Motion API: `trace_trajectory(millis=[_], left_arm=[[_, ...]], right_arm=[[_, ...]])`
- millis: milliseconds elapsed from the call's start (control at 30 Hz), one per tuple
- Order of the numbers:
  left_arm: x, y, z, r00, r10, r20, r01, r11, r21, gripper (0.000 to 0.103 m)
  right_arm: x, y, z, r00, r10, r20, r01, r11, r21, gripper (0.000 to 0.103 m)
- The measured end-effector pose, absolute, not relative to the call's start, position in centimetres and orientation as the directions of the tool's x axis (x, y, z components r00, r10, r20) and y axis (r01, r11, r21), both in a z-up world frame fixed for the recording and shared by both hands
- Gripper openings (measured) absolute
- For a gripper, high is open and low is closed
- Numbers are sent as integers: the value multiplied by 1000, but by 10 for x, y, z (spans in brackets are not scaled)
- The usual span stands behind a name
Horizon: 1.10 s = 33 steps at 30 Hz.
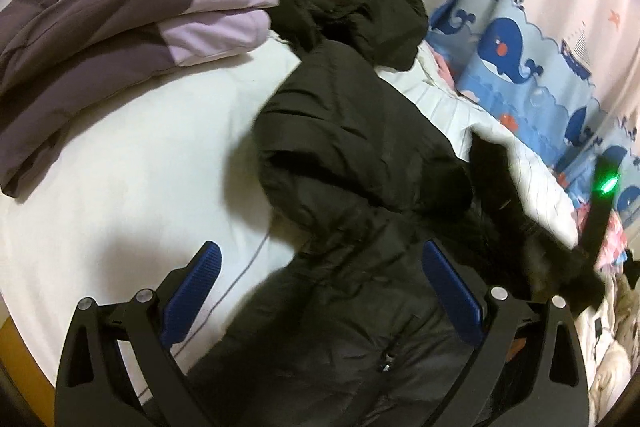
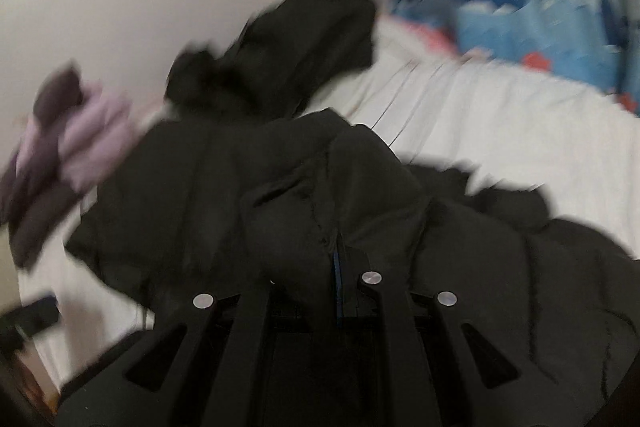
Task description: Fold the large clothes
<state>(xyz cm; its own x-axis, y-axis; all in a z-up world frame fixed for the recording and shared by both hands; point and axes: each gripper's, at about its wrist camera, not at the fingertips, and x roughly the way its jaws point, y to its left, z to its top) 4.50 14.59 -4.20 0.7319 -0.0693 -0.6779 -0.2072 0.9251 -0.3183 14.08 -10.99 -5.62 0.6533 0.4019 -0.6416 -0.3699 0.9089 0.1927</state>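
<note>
A black padded coat (image 1: 360,155) lies crumpled along the white bed, its hood (image 1: 372,15) toward the wall. My left gripper (image 1: 326,287) hovers over the coat's lower part. It is open, its blue pads (image 1: 200,295) wide apart with nothing pinched between them. In the blurred right wrist view, my right gripper (image 2: 338,255) is shut on a fold of the black coat (image 2: 248,179), and the cloth bunches over its fingers. In the left wrist view, the right tool's green light (image 1: 606,185) shows at the right edge, beside a lifted, blurred flap of coat.
A folded purple and lilac padded garment (image 1: 120,27) lies on the white bed sheet (image 1: 140,163) at the far left. A whale-print curtain (image 1: 516,51) hangs along the bed's right side. Mixed clothes (image 1: 612,327) are piled at the lower right.
</note>
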Motion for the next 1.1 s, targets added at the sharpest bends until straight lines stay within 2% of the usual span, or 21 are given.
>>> trace_trajectory(millis=[33, 100, 133, 167, 267, 333, 433, 500, 533, 600, 633, 667, 733, 867, 933, 1000, 1033, 1100], left_arm=[[45, 148, -42, 731, -69, -678, -212, 923, -322, 96], [45, 151, -43, 729, -71, -680, -215, 920, -327, 96], [45, 152, -44, 728, -71, -681, -216, 920, -327, 96], [46, 152, -44, 727, -72, -682, -216, 920, -327, 96], [46, 151, -43, 728, -72, -682, -215, 920, -327, 96], [47, 151, -43, 730, -68, -681, -215, 922, -323, 96], [45, 148, -42, 736, -52, -674, -211, 930, -302, 96], [45, 146, -40, 744, -34, -668, -211, 936, -283, 96], [44, 145, -40, 747, -27, -664, -210, 938, -275, 96], [42, 139, -38, 756, -8, -654, -205, 947, -249, 96], [41, 135, -36, 766, 10, -643, -199, 955, -222, 96], [41, 130, -34, 778, 36, -628, -190, 965, -179, 96], [43, 120, -30, 791, 75, -608, -170, 980, -100, 96], [85, 95, -8, 792, 65, -607, -95, 995, -17, 96], [115, 71, 6, 787, 42, -615, -41, 999, 17, 96], [150, 43, 14, 772, 36, -635, -3, 999, 53, 96], [171, 25, 15, 761, 38, -648, 18, 997, 79, 96], [207, -10, 7, 727, 59, -684, 54, 988, 143, 96]], right_arm=[[141, -104, -65, 632, 417, -653, -391, 899, 195, 11], [147, -90, -87, 516, 471, -715, -444, 861, 246, 33], [150, -86, -99, 459, 497, -736, -457, 843, 284, 67], [153, -81, -110, 344, 548, -763, -480, 801, 358, 95], [147, -77, -104, 269, 597, -756, -511, 753, 413, 96], [144, -88, -89, 269, 650, -710, -484, 729, 484, 96], [127, -129, -53, 387, 726, -568, -440, 687, 578, 96], [118, -164, -40, 520, 662, -540, -374, 745, 552, 96], [117, -180, -41, 580, 595, -556, -312, 793, 524, 96], [129, -204, -65, 602, 431, -672, -134, 884, 447, 96], [143, -215, -95, 500, 394, -772, -37, 900, 435, 96], [148, -223, -116, 421, 434, -796, 9, 876, 482, 94], [130, -240, -111, 475, 479, -738, 34, 828, 560, 93], [74, -248, -70, 630, 456, -628, -33, 824, 565, 96], [67, -250, -71, 640, 392, -661, -22, 869, 494, 96], [75, -251, -97, 551, 406, -729, 30, 863, 504, 96], [75, -250, -114, 518, 433, -738, 44, 848, 528, 96], [64, -251, -119, 561, 438, -702, 33, 836, 548, 96]])
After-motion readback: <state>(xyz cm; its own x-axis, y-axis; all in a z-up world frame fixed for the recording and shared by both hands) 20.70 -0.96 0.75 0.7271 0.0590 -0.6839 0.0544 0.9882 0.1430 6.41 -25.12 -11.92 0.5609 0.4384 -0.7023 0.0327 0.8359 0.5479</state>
